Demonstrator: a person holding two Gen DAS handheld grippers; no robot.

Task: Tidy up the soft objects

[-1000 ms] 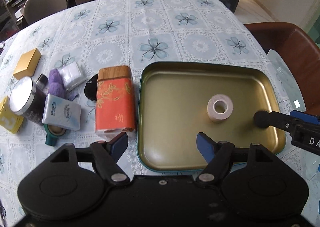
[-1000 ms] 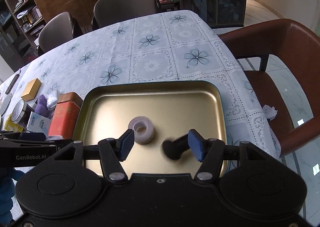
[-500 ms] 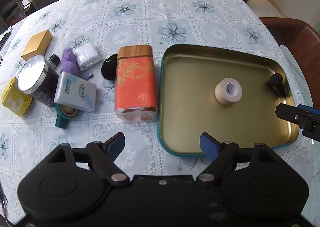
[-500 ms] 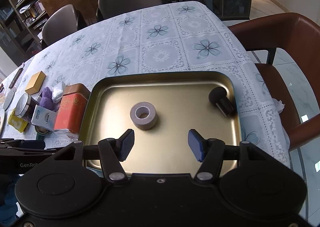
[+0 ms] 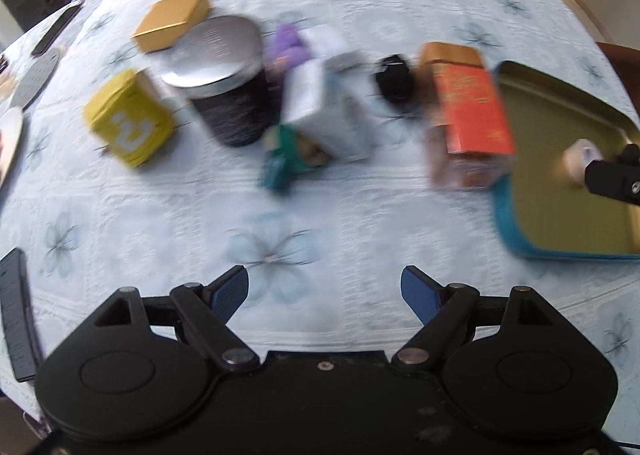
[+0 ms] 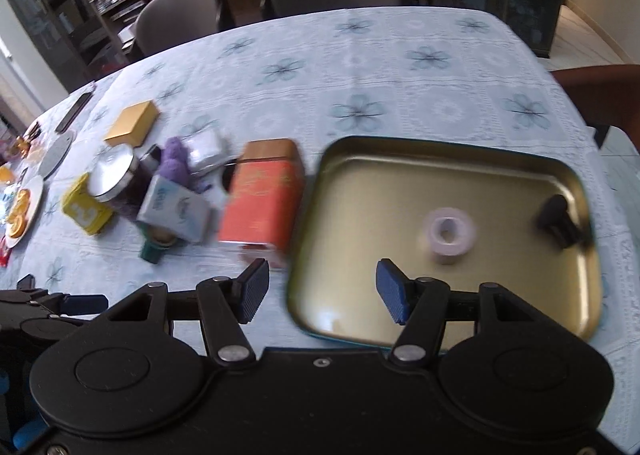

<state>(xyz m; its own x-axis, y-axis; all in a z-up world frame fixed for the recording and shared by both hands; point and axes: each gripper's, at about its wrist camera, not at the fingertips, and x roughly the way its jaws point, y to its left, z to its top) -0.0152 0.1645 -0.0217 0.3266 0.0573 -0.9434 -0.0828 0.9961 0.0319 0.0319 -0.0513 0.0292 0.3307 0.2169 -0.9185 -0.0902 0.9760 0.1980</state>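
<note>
Looking down your left tongs (image 5: 325,291), you see them spread wide with only the flowered cloth of the surface (image 5: 320,199) between the blue pads; they have just been opening. Across the upper half of that blurred view stands a crowded row: a yellow box (image 5: 128,119), a dark jar with a silver lid (image 5: 228,83), a purple fuzzy toy (image 5: 286,49) behind a pale carton (image 5: 324,111), a black pouf (image 5: 394,79) and an orange tin (image 5: 468,107). Your right tongs (image 6: 320,287) also stand apart and empty, low in their view over the near left rim of the gold tray (image 6: 440,171). In the tray lie a tape roll (image 6: 450,231) and, at its right wall, a black soft piece (image 6: 558,219). The orange tin sits between the tray and the purple toy.
</note>
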